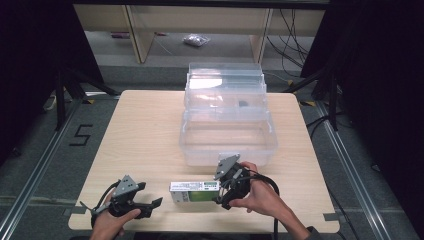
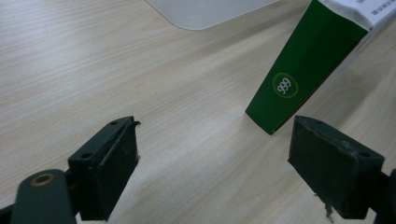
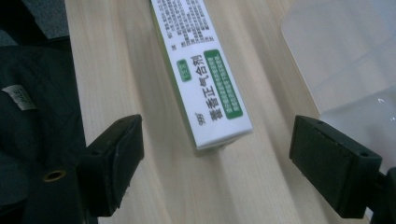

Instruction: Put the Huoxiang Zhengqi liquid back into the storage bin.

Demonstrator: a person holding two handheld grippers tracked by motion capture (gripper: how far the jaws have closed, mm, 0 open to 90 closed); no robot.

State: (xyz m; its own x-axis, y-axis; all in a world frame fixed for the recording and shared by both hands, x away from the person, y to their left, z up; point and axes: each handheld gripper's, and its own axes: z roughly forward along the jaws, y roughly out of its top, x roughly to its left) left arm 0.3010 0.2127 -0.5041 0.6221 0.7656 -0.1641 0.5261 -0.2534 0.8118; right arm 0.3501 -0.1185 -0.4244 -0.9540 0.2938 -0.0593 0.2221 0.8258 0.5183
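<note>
At the lower left of the high view my left hand [image 1: 111, 221] holds my left gripper [image 1: 156, 203] just above the near edge of the wooden table [image 1: 145, 135], its jaws pointing toward the middle of the frame. In the left gripper view those jaws stand wide apart with nothing but bare tabletop between them; the green end of the box [image 2: 299, 74] sits at the upper right of that frame, beyond the right-hand jaw and clear of it, and I can read a small round "999" mark on its green face.

Moving right in the high view, the green and white box [image 1: 194, 191] lies flat on the table near the bottom centre, long side running left to right, between my two grippers.

Just right of it is my right gripper [image 1: 220, 189], held in my right hand [image 1: 260, 195], its tips at the box's right end. In the right gripper view the jaws are spread wide, one on each side of the box's near end [image 3: 205, 79]. Neither jaw touches it; there is table showing on both sides. The white top face carries printed text and a green panel.

Behind the box, toward the upper centre of the high view, stands a clear plastic bin [image 1: 227, 132] with its lid tipped up behind it. Its corner shows at the right of the right gripper view [image 3: 345, 60].
</note>
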